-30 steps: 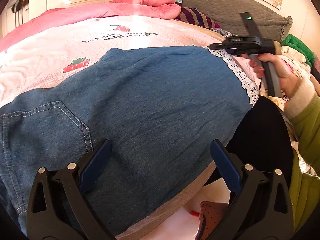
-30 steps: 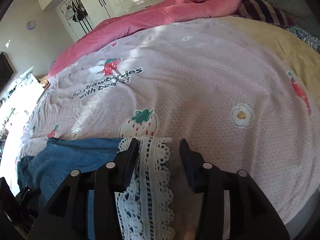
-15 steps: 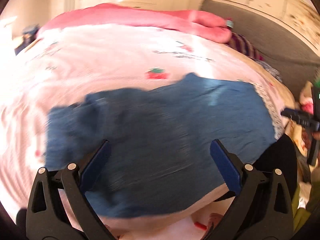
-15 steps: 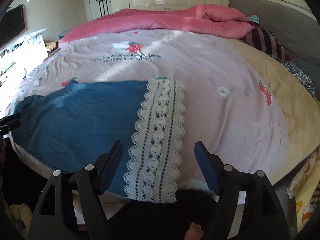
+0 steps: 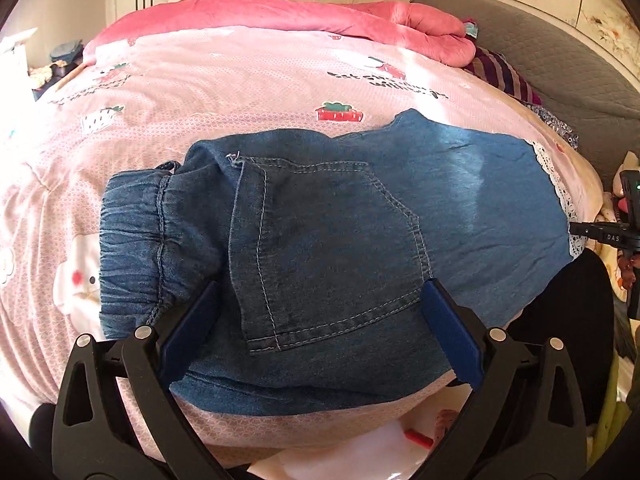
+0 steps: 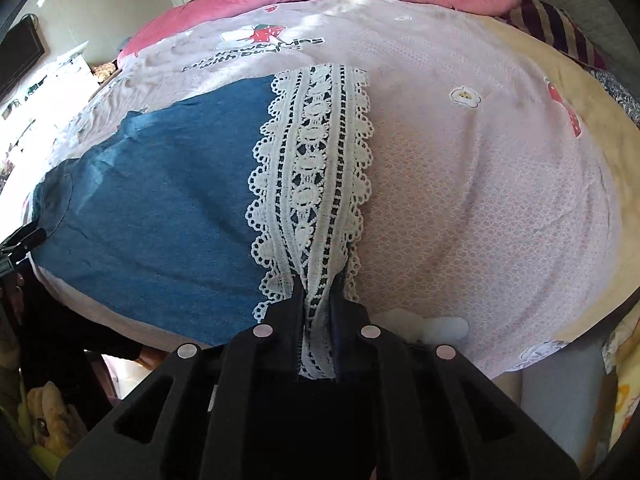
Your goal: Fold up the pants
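Observation:
Blue denim pants (image 5: 340, 232) lie flat across the near edge of the bed, elastic waistband (image 5: 136, 240) at the left, back pocket (image 5: 320, 248) up, white lace hem (image 5: 556, 184) at the right. My left gripper (image 5: 316, 328) is open and empty, hovering over the pocket end. In the right wrist view the pants (image 6: 160, 208) stretch leftward and the lace hem (image 6: 312, 168) runs up the middle. My right gripper (image 6: 316, 284) is shut on the near end of the lace hem.
The bed has a pink strawberry-print sheet (image 5: 240, 92). A pink quilt (image 5: 300, 16) and a striped pillow (image 5: 504, 76) lie at the far side by a grey headboard (image 5: 540, 40). Clothes pile at the right bed edge (image 5: 624, 200).
My right gripper was open above the lace hem and has now closed on its near end. My left gripper has swung left from the leg toward the waistband and pocket, still open.

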The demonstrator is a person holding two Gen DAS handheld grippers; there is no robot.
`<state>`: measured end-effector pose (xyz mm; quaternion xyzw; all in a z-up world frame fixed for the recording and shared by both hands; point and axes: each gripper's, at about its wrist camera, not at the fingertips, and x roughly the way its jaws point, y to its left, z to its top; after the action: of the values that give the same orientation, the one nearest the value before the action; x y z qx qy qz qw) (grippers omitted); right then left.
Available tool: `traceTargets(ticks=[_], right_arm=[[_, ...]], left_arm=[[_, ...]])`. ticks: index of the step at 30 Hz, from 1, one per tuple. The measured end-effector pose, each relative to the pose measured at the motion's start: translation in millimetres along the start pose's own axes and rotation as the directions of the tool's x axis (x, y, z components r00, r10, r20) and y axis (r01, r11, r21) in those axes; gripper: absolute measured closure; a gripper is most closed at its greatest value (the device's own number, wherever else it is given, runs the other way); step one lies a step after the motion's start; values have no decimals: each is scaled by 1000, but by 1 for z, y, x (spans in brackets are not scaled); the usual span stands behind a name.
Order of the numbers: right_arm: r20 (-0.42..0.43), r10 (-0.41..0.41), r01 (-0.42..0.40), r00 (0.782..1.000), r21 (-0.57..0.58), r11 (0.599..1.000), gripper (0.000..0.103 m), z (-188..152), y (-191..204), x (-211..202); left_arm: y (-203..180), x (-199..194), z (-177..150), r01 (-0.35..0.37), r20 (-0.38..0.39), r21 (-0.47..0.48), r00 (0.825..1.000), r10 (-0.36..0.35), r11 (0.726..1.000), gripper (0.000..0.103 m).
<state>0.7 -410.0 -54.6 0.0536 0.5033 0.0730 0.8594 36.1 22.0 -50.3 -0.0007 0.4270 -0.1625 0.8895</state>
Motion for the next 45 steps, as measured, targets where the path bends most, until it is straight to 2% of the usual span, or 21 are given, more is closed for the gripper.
traceTargets(ticks=[1,2,4,7,9,11,14,17,21,24,26,31,34,37,42,45], right_arm=[[-4,3,-3,1000,5,1000,83,1,-1,0],[-6,-13,13,1000,9,1000,68,2,-1,-1],[-1,-56,56,998,29,998,51,-1,-6,-7],[69,-17,11,997,94,995,50,-6,-14,-28],[121,-12,0,993,97,995,47,-7,-14,-43],[177,8,-22,984,77,997,47,-7,-7,-59],[222,82,-86,972,8,996,46,-2,15,-72],[192,191,-181,963,-66,981,38,7,44,-61],[101,229,-216,968,-124,968,38,21,79,-29],[-29,189,-191,981,-103,976,38,27,95,5],[-83,161,-167,984,-70,984,37,27,98,21],[-71,192,-195,979,-40,980,27,27,97,26],[-21,232,-232,972,-18,972,25,22,92,11],[79,237,-238,968,12,971,18,13,73,-20],[180,174,-190,968,75,979,14,1,34,-58],[217,137,-161,967,96,982,12,-7,18,-73]], left_arm=[[0,0,-1,-1,2,3,1000,1,1000,10],[0,1,-2,-3,2,6,1000,3,1000,10],[0,1,-2,-6,5,9,1000,6,1000,10],[-1,2,-2,-10,7,11,1000,10,1000,10],[-2,1,-1,-14,11,12,1000,14,1000,10],[-3,-2,-1,-15,19,4,1000,15,1000,10],[-8,-11,0,-21,22,-13,1000,21,1000,10],[-15,-17,1,9,26,-16,1000,-9,1000,10],[-29,-17,-1,-2,21,25,1000,2,1000,10],[-28,-11,-4,-10,-4,14,1000,10,1000,10],[-24,-5,-6,-20,-29,1,999,20,1000,10],[-20,-1,-8,-27,-44,-6,999,27,1000,10],[-28,-8,-1,-16,-60,-9,998,16,1000,10],[-45,-22,14,29,-28,26,999,-28,999,10],[-80,-28,51,106,6,96,994,-108,990,10],[-104,-21,68,114,1,140,993,-115,984,10]])
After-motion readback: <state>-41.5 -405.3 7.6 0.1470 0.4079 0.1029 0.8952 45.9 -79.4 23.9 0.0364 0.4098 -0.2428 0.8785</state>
